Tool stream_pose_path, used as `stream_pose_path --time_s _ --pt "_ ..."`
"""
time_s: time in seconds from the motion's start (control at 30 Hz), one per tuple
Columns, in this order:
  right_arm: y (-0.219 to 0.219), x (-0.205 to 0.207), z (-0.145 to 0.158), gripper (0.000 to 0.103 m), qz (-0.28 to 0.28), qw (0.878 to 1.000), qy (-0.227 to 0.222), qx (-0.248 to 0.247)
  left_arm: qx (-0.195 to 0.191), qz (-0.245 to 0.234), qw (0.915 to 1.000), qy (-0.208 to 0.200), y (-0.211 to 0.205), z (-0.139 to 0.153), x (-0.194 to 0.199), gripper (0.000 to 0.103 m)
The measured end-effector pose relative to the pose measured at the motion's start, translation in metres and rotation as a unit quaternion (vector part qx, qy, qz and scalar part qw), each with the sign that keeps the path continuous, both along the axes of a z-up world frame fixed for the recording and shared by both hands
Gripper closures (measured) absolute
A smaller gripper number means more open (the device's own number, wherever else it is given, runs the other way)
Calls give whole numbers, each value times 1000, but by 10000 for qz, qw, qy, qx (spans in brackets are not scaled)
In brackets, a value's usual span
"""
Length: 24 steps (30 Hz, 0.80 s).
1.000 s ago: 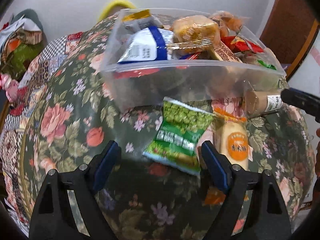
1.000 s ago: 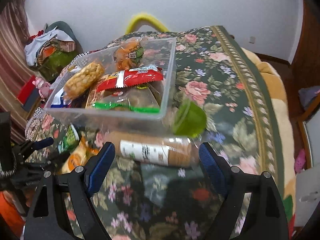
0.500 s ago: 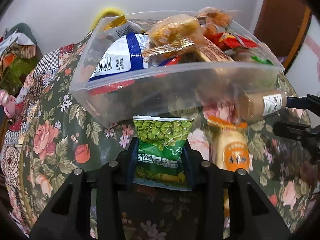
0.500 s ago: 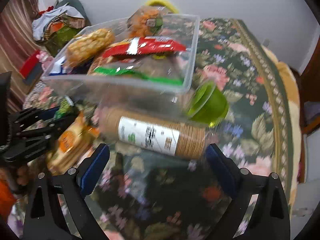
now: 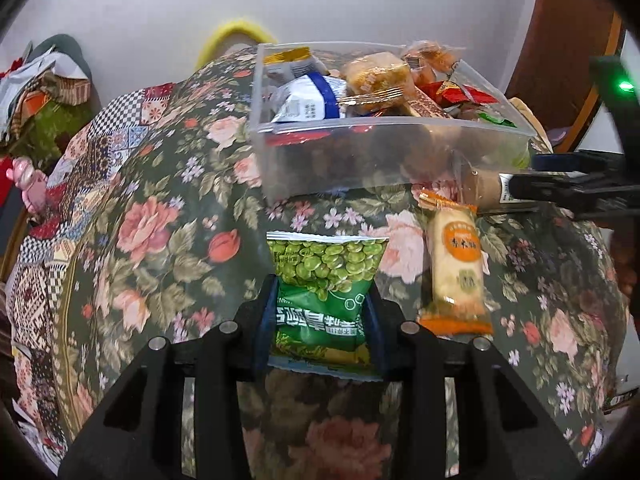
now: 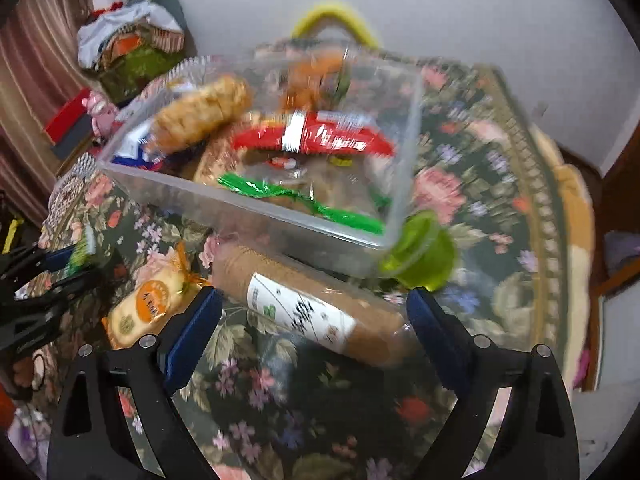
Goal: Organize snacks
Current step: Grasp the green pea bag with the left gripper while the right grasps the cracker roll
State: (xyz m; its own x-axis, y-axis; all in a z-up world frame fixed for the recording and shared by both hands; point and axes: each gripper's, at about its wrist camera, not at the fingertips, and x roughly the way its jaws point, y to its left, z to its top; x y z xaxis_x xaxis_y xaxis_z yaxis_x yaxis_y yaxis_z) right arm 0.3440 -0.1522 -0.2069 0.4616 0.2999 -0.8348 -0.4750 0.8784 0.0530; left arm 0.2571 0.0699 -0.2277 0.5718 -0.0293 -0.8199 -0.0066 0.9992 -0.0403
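Floral bedspread (image 5: 168, 240) lay beneath the left gripper (image 5: 320, 316), clamped on a green crinkly pea packet (image 5: 326, 280) for the clear plastic bin (image 5: 384, 148) ahead.

We note the green pea packet's (image 5: 324, 292) lower edge hidden behind the left gripper's fingers (image 5: 266, 320); beyond the right fingers (image 6: 192, 332), the clear bin (image 6: 224, 200) blurs.

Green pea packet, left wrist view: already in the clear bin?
No: the green pea packet is clamped in the left hand-held gripper, over the floral cloth in front of the clear bin.
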Motion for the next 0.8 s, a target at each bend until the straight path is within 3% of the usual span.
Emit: stream_pose_path --time_s 0.33,0.47,0.67,0.8 --pt "1 -28 -9 11 478 9972 461 -346 -393 43 9992 63 3 2 -19 64" --pt "-7 -36 -21 32 453 9947 905 -178 -427 15 9991 38 1 5 -27 64" --pt "0 -34 -22 35 335 9974 631 -137 -387 -33 9992 6 -2 9 -35 64" --pt "18 -30 -20 51 450 9978 393 -298 -361 7 9993 15 -3 10 -35 64"
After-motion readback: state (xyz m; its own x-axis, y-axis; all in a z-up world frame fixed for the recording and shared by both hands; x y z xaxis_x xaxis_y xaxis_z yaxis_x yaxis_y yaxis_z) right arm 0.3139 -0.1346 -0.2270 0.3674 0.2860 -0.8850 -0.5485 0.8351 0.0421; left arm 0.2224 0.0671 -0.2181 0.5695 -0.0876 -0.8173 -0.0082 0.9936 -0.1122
